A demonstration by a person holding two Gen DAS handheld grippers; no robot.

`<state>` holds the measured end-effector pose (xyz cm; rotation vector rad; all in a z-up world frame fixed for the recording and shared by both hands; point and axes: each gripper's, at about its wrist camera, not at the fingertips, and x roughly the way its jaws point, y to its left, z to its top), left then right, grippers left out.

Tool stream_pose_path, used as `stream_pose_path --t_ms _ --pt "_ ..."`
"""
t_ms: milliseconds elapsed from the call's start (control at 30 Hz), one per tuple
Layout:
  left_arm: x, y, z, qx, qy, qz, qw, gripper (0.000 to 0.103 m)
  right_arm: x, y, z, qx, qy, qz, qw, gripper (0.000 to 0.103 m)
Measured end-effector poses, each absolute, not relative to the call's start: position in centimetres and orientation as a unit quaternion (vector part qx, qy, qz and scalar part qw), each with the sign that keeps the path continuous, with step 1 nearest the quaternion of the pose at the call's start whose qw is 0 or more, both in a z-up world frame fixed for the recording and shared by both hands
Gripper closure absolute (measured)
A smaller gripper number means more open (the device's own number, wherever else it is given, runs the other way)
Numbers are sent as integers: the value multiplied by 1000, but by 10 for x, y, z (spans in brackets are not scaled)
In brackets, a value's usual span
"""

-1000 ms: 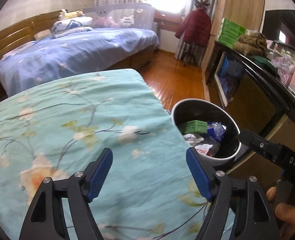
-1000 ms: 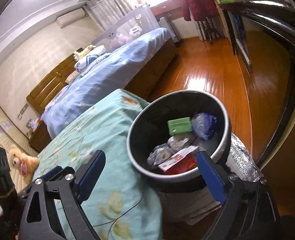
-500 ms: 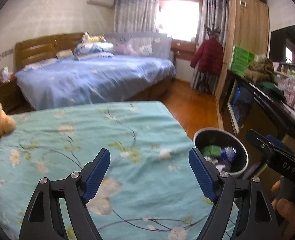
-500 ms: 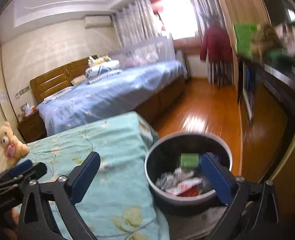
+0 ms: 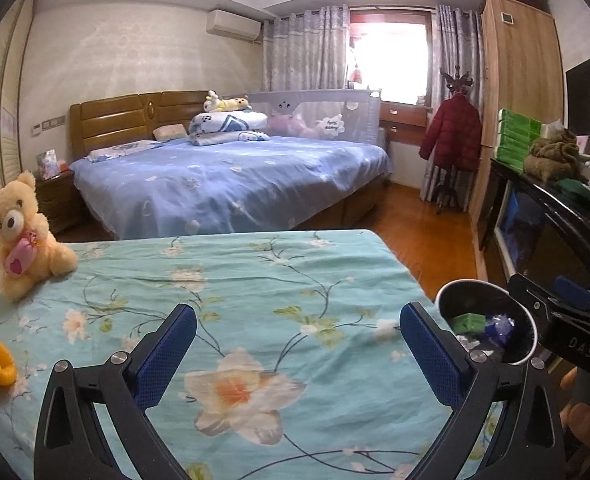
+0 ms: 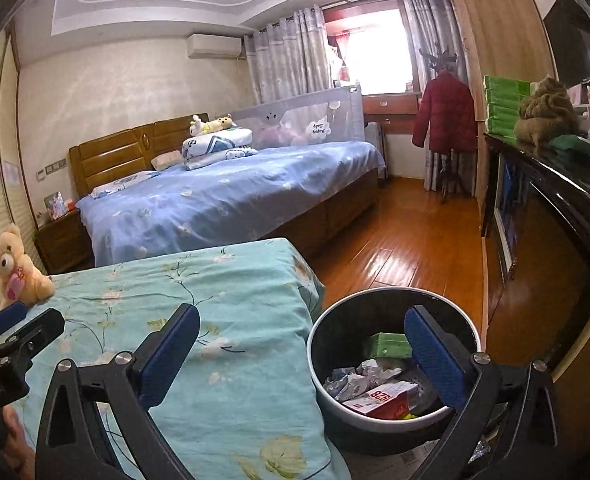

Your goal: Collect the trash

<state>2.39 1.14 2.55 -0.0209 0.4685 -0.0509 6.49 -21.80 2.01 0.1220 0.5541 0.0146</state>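
Floral bedspread (image 5: 255,280) under the opening, empty left claw (image 5: 298,344); right claw (image 6: 302,350) wide, empty, over the trash bin (image 6: 319,364).

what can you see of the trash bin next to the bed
The trash bin is a round open pail, dark inside with a pale rim and grey outer wall, no lid. It stands upright on the floor against the corner of the teal flowered bedspread. Inside lie a green box, crumpled wrappers and a red and white carton. In the right wrist view one blue finger of the open right gripper overlaps it; whether it touches cannot be told.
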Motion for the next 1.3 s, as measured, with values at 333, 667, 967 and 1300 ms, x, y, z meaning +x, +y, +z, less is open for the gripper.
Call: stream_pose_path --t_ms 333,667,967,1300 --pt "25 7 27 6 215 -8 977 1 66 -212 21 57 267 17 962 0" --pt "28 13 24 -1 217 -6 976 1 66 -212 20 60 267 18 962 0" --pt "30 16 24 -3 216 -9 976 1 62 -210 21 61 258 22 964 0" --pt "29 18 23 0 214 -11 977 1 59 -210 25 63 256 24 964 0"
